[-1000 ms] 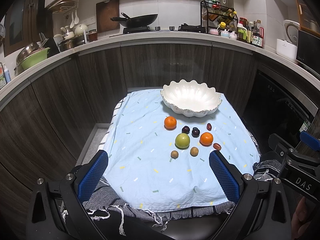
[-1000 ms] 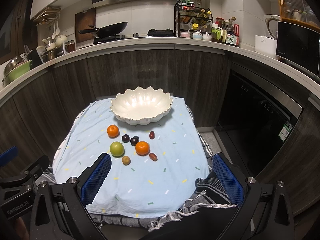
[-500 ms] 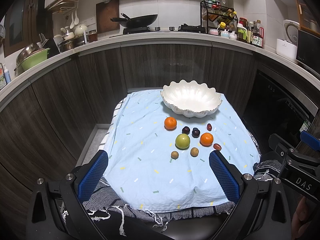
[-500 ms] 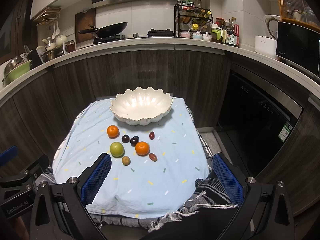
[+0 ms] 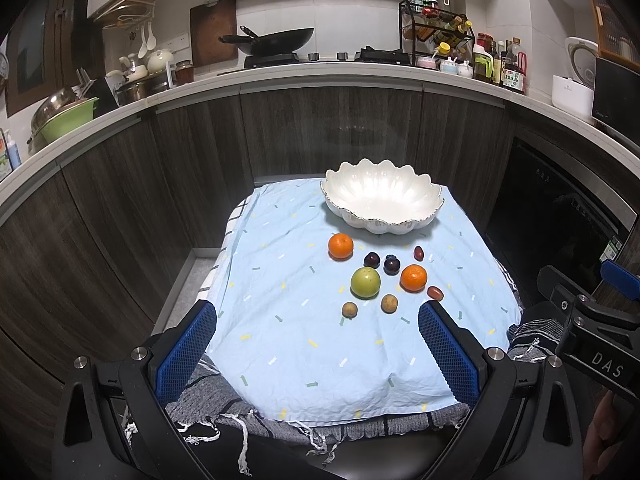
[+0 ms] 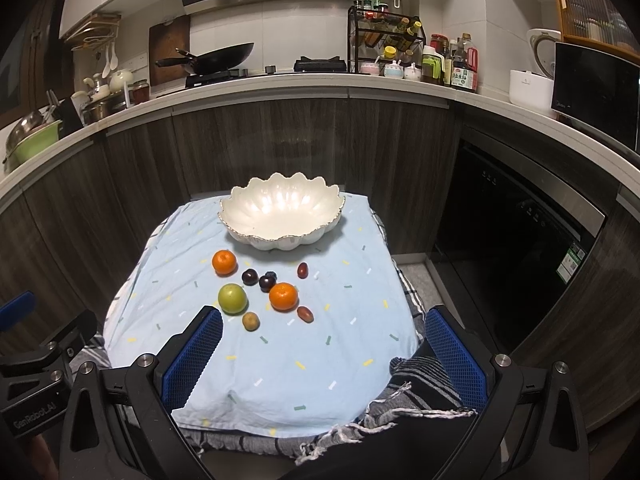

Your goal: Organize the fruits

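Observation:
A white scalloped bowl (image 5: 382,207) (image 6: 281,213) stands empty at the far end of a small table draped in a light blue cloth (image 5: 304,332). In front of it lie two oranges (image 5: 341,246) (image 5: 413,278), a green apple (image 5: 365,283), two dark plums (image 5: 372,260), two red dates (image 5: 418,253) and two small brown fruits (image 5: 389,303). My left gripper (image 5: 317,322) hangs open above the cloth's near half, short of the fruit. My right gripper (image 6: 323,326) is open too, with nothing between its fingers; its left pad hides one brown fruit in the right wrist view.
Dark wood cabinets and a curved white counter (image 5: 320,70) wrap around behind the table, carrying a wok (image 5: 276,40), a spice rack (image 5: 434,32) and bottles. A black built-in appliance (image 6: 508,240) stands at the right. A striped grey cloth (image 6: 420,396) hangs over the table's near edge.

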`<act>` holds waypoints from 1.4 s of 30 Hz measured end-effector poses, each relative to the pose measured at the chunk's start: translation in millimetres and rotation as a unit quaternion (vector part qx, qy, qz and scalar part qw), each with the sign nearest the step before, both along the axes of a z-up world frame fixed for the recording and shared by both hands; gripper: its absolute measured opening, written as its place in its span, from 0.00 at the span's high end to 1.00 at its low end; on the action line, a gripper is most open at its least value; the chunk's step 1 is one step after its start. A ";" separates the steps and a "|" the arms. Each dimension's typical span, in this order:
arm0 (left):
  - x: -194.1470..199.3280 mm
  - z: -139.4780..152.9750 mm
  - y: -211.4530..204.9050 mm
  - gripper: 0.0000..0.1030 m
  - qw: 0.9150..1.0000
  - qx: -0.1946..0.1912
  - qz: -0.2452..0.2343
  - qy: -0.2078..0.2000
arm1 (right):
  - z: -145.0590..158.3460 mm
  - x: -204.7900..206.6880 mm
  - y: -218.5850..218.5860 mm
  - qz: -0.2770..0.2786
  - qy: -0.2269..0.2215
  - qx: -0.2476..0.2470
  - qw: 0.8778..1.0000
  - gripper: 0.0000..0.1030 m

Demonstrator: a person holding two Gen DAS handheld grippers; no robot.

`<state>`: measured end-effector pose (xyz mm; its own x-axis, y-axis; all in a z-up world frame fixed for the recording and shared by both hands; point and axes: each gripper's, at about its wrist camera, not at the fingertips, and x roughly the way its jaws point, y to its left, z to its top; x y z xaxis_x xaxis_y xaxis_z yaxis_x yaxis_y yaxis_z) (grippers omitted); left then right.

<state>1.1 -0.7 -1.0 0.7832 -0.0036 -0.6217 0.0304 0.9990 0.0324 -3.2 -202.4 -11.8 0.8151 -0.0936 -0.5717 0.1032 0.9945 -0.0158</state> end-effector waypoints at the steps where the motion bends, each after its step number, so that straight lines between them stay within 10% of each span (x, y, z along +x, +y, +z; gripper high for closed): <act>1: 0.6 -0.3 0.1 0.00 1.000 0.001 0.000 0.000 | 0.4 0.8 -0.9 -0.001 0.001 0.001 1.000 0.01; 42: 88.5 -51.0 -23.5 0.01 0.995 0.052 -0.027 0.080 | -51.7 90.2 -11.7 -0.003 0.078 -0.005 0.997 0.01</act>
<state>89.6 -24.2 -51.9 0.6752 0.0287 -0.7371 0.0967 0.9872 0.1270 87.0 -214.0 -63.5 0.7159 -0.1048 -0.6903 0.1044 0.9936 -0.0425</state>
